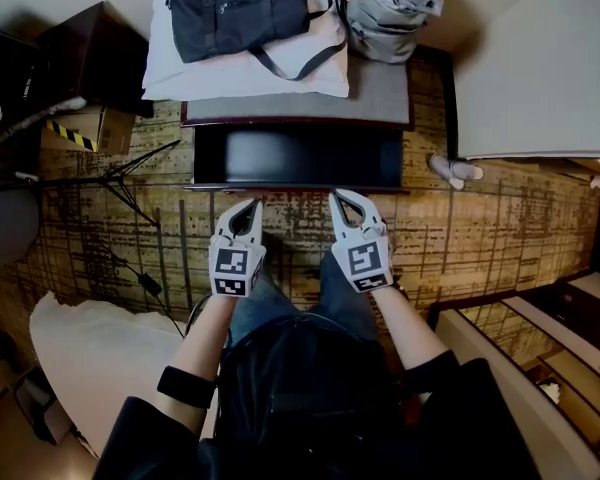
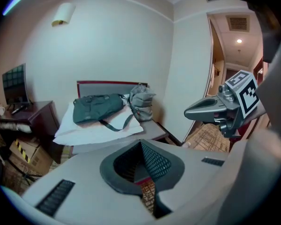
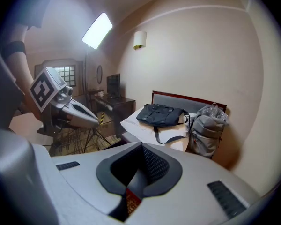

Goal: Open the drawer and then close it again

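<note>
Hovering, closed jaws just short of drawer (image 1: 298, 158).

1. No words, brand names or numbers legible anywhere in the three views.
2. Only coded marks on show: a black-and-white square marker (image 1: 237, 271) on the cube of the left tool (image 1: 248, 208), and a second square marker (image 1: 367, 260) on the cube of the right tool (image 1: 340, 200). Block patterns only, no letters or digits.
3. Same kind of pattern on the right tool's cube face (image 2: 247, 93) in the left gripper view, and on the left tool's cube face (image 3: 43, 89) in the right gripper view.
4. Yellow-and-black warning stripe (image 1: 72, 136) across a cardboard box (image 1: 102, 120) on the floor at the left of the head view. Nothing printed on it large enough to read.
</note>
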The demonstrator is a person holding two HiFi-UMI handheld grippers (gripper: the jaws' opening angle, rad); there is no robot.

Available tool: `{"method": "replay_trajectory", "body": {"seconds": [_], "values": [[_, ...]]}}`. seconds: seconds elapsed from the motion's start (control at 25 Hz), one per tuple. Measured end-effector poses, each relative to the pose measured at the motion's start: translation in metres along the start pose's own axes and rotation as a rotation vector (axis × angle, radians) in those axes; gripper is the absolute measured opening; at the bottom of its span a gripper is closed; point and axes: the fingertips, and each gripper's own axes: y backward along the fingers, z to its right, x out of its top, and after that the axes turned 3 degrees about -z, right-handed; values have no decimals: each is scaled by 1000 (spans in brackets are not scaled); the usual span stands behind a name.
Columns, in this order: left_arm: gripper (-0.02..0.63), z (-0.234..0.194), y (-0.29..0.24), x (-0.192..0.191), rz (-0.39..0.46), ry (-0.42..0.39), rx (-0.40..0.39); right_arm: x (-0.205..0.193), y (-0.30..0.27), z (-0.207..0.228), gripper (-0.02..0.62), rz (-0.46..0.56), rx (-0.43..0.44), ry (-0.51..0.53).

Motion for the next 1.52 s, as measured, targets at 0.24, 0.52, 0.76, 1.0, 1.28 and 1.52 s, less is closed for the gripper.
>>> {"method": "replay_trajectory", "body": {"seconds": [0.24,0.52,0.76,1.0,1.28,1.52], "values": [[2,19,-53,-89,-148,64,-48,-49,-53,-20,2,-46,36,-24],[2,26,-133,-193,-267,182,-39,-121,-120,-32,2,-93,61,-58],[2,22,-198,-272,-340,227,-27,-182,-180,-40,2,-115,78,-89],[2,8,-241,-340,-397,293,4,-235,-229,-52,1,-124,86,-114],[2,-2,-282,-384,-431,338,16,-277,-267,-54,0,-132,51,-146],[2,-5,-308,-390,-431,339,15,-289,-282,-53,0,-134,50,-131]]}}
